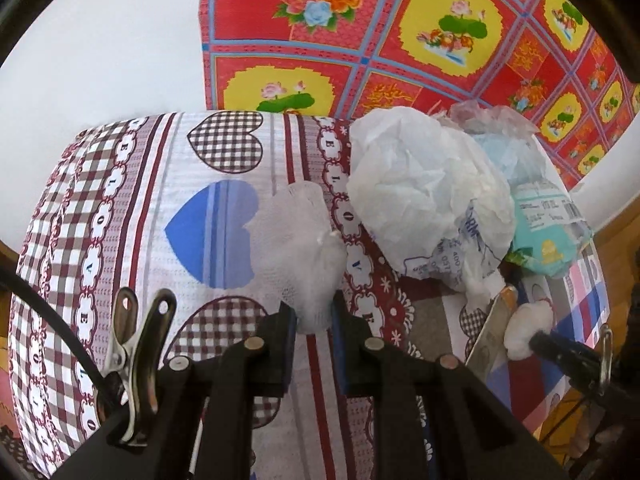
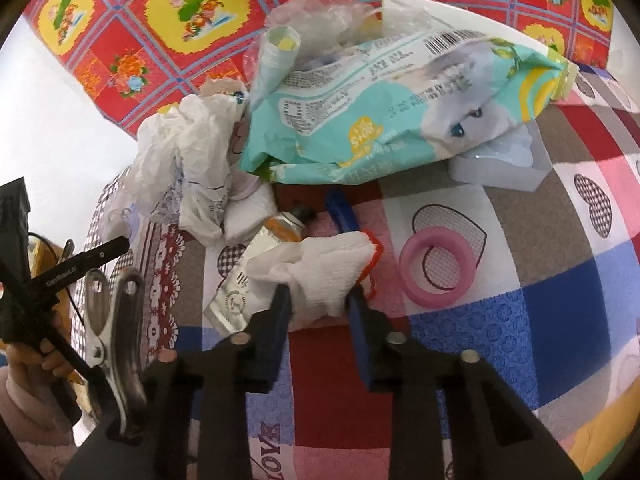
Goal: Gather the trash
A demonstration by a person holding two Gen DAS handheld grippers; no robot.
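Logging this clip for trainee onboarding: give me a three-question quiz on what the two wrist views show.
1. True or false: the left tongs are shut on a wad of white tissue.
2. What lies right of the right tongs on the cloth? A) pink ring B) green cup C) metal spoon
3. What do the right tongs grip?

Key:
1. True.
2. A, the pink ring.
3. A white cloth with a red edge, beside a squeezed tube below the teal wipes pack.

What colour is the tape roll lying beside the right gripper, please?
Pink; the tape roll shows best in the right wrist view.
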